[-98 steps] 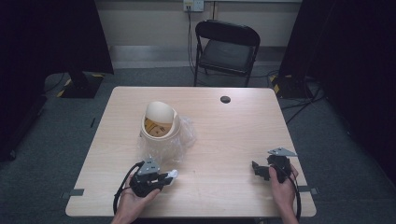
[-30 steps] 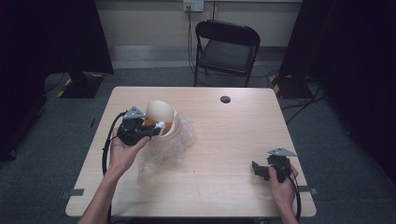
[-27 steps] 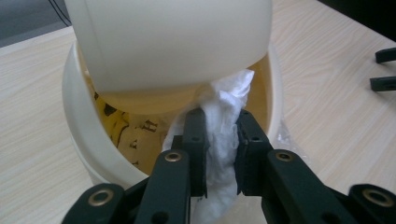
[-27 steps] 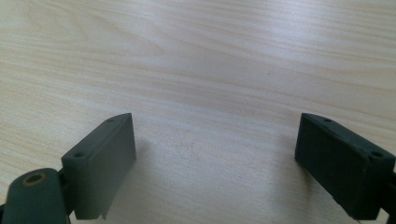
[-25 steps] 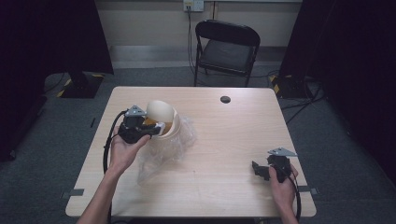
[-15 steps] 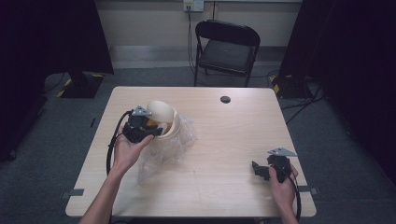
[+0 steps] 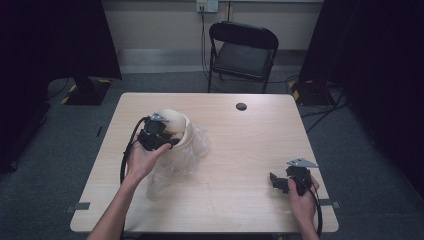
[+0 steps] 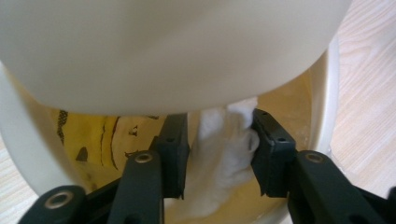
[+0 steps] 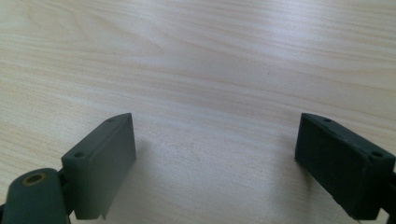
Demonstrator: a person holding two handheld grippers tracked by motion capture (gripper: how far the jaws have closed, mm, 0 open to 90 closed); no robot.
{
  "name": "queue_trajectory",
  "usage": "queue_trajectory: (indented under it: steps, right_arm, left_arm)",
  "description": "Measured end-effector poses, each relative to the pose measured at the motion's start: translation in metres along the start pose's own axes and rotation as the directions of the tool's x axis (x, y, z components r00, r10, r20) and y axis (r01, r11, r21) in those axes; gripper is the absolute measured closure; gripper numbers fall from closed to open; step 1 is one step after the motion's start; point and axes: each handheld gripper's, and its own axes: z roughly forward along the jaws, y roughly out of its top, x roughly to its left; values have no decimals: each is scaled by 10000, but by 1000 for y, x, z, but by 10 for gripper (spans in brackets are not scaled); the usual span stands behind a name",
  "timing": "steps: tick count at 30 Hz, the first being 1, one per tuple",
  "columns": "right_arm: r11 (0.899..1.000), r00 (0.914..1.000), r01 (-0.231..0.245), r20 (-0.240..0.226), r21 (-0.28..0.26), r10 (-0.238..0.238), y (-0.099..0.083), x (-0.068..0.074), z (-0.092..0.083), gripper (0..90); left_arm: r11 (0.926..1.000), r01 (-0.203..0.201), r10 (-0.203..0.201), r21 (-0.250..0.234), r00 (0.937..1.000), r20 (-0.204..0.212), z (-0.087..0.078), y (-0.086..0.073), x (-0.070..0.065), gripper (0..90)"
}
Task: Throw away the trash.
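Here the left gripper (image 8: 219, 154) pinches a soft white wad (image 8: 223, 154) inside the cream bowl (image 7: 179, 125); light and squashy, best gripped mid-bulk. The right gripper (image 9: 215, 163) rests agape.

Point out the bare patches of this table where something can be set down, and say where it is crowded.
Bare wood runs across the table's middle, between the clear plastic bag and the right gripper, and along the far edge around the small black disc. The near left corner is bare too. It is crowded at the left: the left gripper works inside the cream container there.
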Motion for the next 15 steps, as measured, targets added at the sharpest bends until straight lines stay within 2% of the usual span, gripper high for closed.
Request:
queue_trajectory:
  steps: [1, 4, 7, 15]
  right_arm:
    - [10000, 10000, 1, -7, 9, -1, 0, 0, 0, 114]
    - [10000, 10000, 3, 1, 14, -3, 0, 0, 0, 114]
    - [10000, 10000, 0, -7, 9, 0, 0, 0, 0, 114]
    - [10000, 10000, -2, 2, 2, 2, 0, 0, 0, 114]
  left_arm:
    - [9999, 126, -126, -9, 9999, 5, -2, 1, 0, 536]
    - [9998, 209, -209, 4, 9998, 72, -3, 3, 0, 490]
    - [9997, 175, -175, 160, 9998, -53, -2, 5, -1, 476]
    - [9994, 272, -274, -221, 9996, -104, -8, 3, -2, 450]
